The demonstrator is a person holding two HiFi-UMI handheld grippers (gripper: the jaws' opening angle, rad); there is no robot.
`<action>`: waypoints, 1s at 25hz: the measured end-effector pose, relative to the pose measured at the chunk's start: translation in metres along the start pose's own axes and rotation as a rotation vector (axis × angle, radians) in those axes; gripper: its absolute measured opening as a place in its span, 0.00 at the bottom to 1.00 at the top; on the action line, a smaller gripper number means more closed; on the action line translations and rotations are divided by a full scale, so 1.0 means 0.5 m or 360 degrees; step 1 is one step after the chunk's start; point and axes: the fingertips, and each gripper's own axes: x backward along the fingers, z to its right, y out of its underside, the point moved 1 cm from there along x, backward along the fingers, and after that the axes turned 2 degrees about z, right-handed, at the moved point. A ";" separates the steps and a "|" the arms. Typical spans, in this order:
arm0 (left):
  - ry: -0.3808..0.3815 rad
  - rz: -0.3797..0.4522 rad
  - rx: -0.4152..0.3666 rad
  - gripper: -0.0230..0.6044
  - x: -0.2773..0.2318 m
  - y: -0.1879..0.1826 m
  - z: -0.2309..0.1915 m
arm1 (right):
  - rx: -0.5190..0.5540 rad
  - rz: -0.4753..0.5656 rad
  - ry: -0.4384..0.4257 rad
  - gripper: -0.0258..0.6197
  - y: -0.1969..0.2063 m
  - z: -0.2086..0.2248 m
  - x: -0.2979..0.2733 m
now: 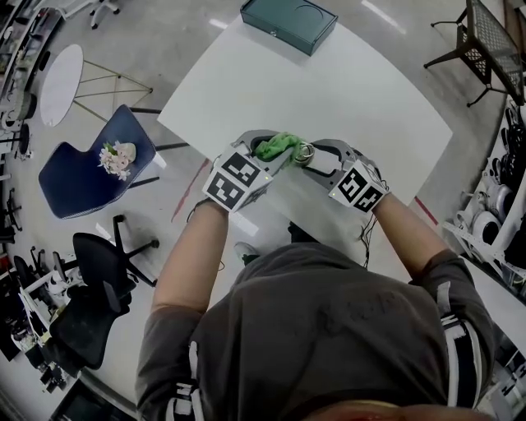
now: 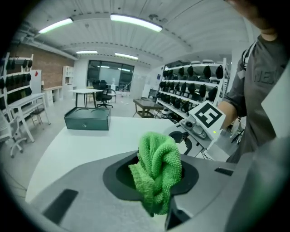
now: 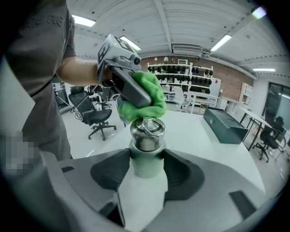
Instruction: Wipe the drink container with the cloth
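Note:
My right gripper [image 3: 146, 170] is shut on the drink container [image 3: 145, 156], a pale green bottle with a steel cap and ring handle [image 3: 147, 133]; its cap [image 1: 305, 152] shows between the two grippers in the head view. My left gripper [image 2: 156, 181] is shut on a bunched green cloth [image 2: 156, 174]. The cloth [image 3: 142, 97] touches the far side of the cap, and in the head view the cloth [image 1: 278, 147] sits just left of it. Both grippers are held over the near part of the white table [image 1: 329, 90].
A dark green metal box [image 1: 288, 22] lies at the table's far edge. A blue chair [image 1: 82, 168] with a small bouquet and black office chairs [image 1: 94, 284] stand on the floor to the left. Shelving with gear lines the right side [image 1: 501, 205].

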 end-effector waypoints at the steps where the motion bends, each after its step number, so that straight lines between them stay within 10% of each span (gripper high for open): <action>1: 0.0010 -0.0004 0.0008 0.18 0.004 0.009 0.008 | 0.0006 0.0000 -0.0004 0.39 0.000 0.000 -0.001; 17: 0.0192 -0.0045 0.0077 0.18 -0.018 0.054 0.125 | -0.0102 -0.0040 -0.0030 0.39 0.023 0.004 0.008; 25: 0.0105 0.0145 0.0234 0.18 0.057 0.058 0.123 | -0.0040 -0.0116 -0.0021 0.43 0.009 0.000 -0.005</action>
